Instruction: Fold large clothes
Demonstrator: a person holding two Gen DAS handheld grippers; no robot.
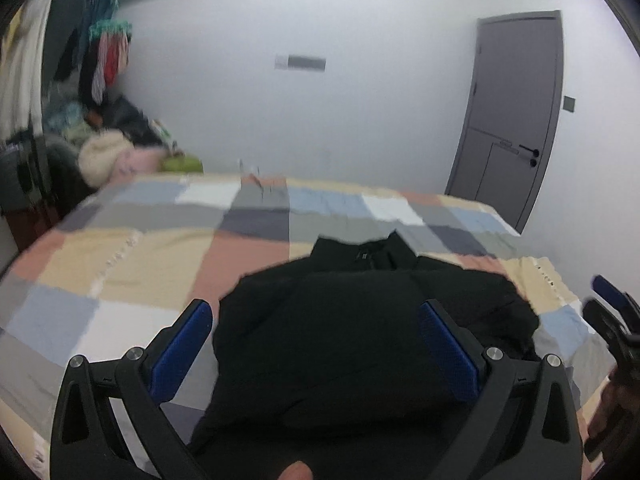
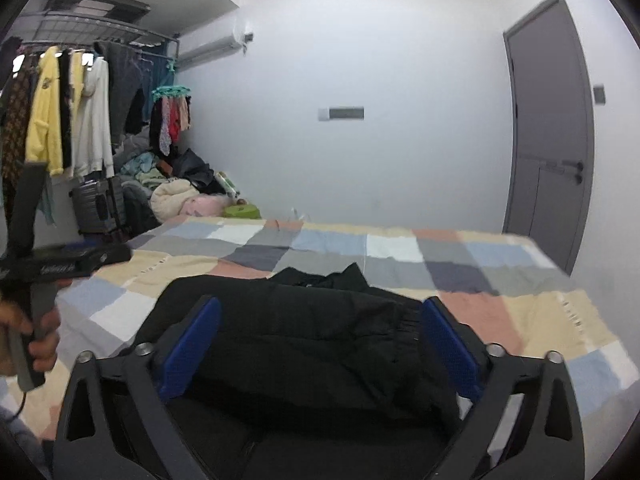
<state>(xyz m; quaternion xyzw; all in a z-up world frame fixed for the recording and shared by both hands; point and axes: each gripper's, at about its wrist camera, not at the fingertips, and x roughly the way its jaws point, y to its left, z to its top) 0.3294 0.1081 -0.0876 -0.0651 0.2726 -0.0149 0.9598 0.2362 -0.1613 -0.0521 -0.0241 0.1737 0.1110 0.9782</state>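
A black jacket [image 1: 352,340] lies folded on the patchwork bedspread [image 1: 120,264], collar toward the far wall. My left gripper [image 1: 316,312] hovers over its near part, open, with the blue pads [image 1: 184,344] wide apart and nothing pinched. One blue pad [image 1: 608,290] of the other gripper shows at the right edge. In the right wrist view the same jacket [image 2: 304,344] lies below my right gripper [image 2: 322,308], which is also open and holds nothing. A hand [image 2: 40,344] grips the left tool's black body [image 2: 68,262] at the left.
The bedspread [image 2: 500,280] reaches to the far wall. A clothes rack [image 2: 80,120] with hanging garments, a dark suitcase [image 2: 100,208] and a heap of clothes [image 2: 180,196] stand at the back left. A grey door [image 2: 548,140] is at the right.
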